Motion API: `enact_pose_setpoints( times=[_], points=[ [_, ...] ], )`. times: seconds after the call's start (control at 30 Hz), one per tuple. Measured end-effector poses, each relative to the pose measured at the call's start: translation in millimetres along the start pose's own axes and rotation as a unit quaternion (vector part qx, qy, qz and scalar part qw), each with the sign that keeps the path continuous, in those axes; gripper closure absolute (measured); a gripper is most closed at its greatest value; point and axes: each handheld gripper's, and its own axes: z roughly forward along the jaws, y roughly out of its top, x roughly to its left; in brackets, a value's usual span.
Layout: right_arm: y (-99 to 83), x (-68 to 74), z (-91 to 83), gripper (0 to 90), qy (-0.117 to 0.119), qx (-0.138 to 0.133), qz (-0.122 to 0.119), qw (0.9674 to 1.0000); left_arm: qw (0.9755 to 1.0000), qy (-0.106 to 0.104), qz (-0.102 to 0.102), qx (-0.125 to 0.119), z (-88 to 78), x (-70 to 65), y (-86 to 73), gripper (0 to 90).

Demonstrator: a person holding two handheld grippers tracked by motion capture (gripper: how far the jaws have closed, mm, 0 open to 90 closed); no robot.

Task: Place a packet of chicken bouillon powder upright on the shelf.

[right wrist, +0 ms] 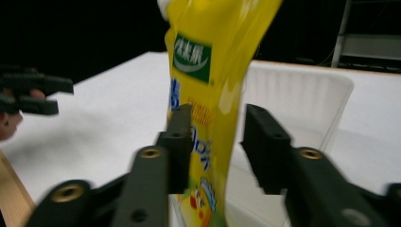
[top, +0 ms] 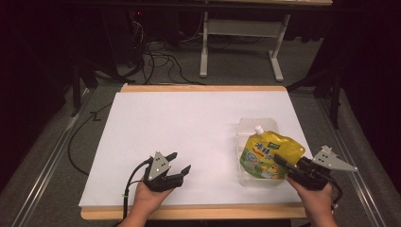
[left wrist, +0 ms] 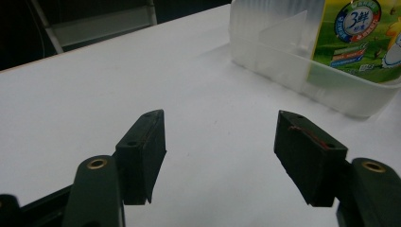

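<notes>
Pouch (top: 267,155) in clear bin (top: 249,126) | right gripper (right wrist: 215,142) parted around it, unpressed | left gripper (left wrist: 220,151) wide, empty

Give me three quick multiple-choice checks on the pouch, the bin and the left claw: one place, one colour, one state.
1. Where is the yellow pouch?
A. in the clear plastic bin
B. flat on the white table
C. on the floor

2. What colour is the pouch's cap?
A. red
B. white
C. black

3. How is the left claw?
A. shut on the pouch
B. shut on the bin
C. open, holding nothing

Answers: 1 A, the pouch stands inside the bin walls. 2 B, a white cap tops the spout in the high view. 3 C, its jaws stand apart over bare table.
</notes>
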Motion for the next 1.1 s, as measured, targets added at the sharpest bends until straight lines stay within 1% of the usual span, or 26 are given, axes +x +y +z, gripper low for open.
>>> enact_pose_setpoints(
  times=[0.03, 0.07, 0.13, 0.2, 0.23, 0.3, 0.33, 0.4, 0.53, 0.57, 0.63, 0.7, 0.77, 0.87, 0.9, 0.93, 1.0, 1.03, 1.07, 1.1],
  points=[
    [3.0, -0.8, -1.9, 54.6, 0.001, -0.008, 0.005, 1.0000, 1.0000, -0.001, 0.000, 0.000, 0.0, -0.1, 0.0, 35.1],
    [5.6, -1.0, -3.4, 50.0, 0.001, -0.016, 0.006, 0.9999, 1.0000, -0.001, 0.000, 0.000, 0.0, -0.1, 0.0, 35.1],
    [10.4, -0.2, -6.4, 41.4, -0.006, -0.027, 0.001, 0.9996, 1.0000, -0.003, -0.002, -0.001, 0.0, -0.3, 0.2, 35.1],
    [16.6, 2.5, -11.2, 31.1, -0.027, -0.042, -0.008, 0.9987, 1.0000, -0.005, -0.002, -0.003, -0.1, -1.1, 0.6, 35.1],
    [18.8, 3.9, -12.5, 28.9, -0.033, -0.047, -0.008, 0.9983, 1.0000, -0.007, -0.002, -0.004, -0.1, -2.1, 0.9, 35.1],
    [25.2, 5.2, -15.8, 25.0, -0.032, -0.055, -0.016, 0.9979, 1.0000, -0.008, -0.001, -0.005, -0.3, -3.1, 1.4, 35.1],
    [27.3, 6.2, -16.6, 23.2, -0.034, -0.058, -0.016, 0.9976, 0.9999, -0.009, -0.001, -0.007, -0.4, -3.8, 1.8, 35.1],
    [34.0, 9.2, -19.9, 20.3, -0.039, -0.067, -0.025, 0.9967, 0.9999, -0.013, -0.001, -0.009, -1.2, -5.6, 2.8, 35.1],
    [47.8, 17.4, -26.6, 18.0, -0.040, -0.087, -0.044, 0.9944, 0.9997, -0.021, 0.000, -0.012, -2.1, -8.6, 4.3, 35.0],
    [53.4, 21.8, -29.5, 17.8, -0.040, -0.095, -0.054, 0.9932, 0.9997, -0.022, -0.001, -0.012, -2.1, -9.0, 4.5, 35.0],
    [59.4, 28.4, -32.2, 17.8, -0.033, -0.103, -0.062, 0.9922, 0.9996, -0.024, -0.001, -0.013, -2.0, -9.7, 4.8, 35.0],
    [65.1, 37.1, -33.9, 17.9, -0.020, -0.108, -0.074, 0.9912, 0.9995, -0.027, -0.003, -0.015, -2.1, -10.4, 5.2, 35.0],
    [68.4, 47.4, -34.3, 18.3, -0.007, -0.111, -0.081, 0.9905, 0.9995, -0.028, -0.003, -0.015, -2.3, -10.7, 5.3, 35.0],
    [68.1, 62.3, -29.1, 18.8, 0.020, -0.107, -0.089, 0.9901, 0.9994, -0.029, -0.004, -0.016, -2.6, -10.8, 5.4, 34.9],
    [66.9, 65.1, -26.6, 18.8, 0.025, -0.104, -0.089, 0.9902, 0.9994, -0.030, -0.005, -0.016, -2.7, -10.7, 5.4, 34.8],
    [64.2, 68.1, -22.7, 18.8, 0.034, -0.098, -0.090, 0.9905, 0.9994, -0.030, -0.005, -0.016, -2.7, -10.7, 5.4, 34.8],
    [56.7, 71.7, -13.8, 19.3, 0.048, -0.087, -0.083, 0.9916, 0.9993, -0.032, -0.008, -0.017, -2.5, -10.6, 5.3, 34.6],
    [50.2, 72.6, -7.6, 19.5, 0.059, -0.083, -0.076, 0.9919, 0.9993, -0.033, -0.009, -0.017, -2.4, -10.4, 5.3, 34.5],
    [37.8, 73.9, 2.7, 19.8, 0.070, -0.067, -0.066, 0.9931, 0.9992, -0.034, -0.010, -0.017, -2.5, -10.3, 5.3, 34.3],
    [30.8, 75.1, 7.9, 20.1, 0.073, -0.054, -0.062, 0.9939, 0.9992, -0.034, -0.011, -0.017, -2.5, -10.2, 5.4, 34.3]
  ],
)
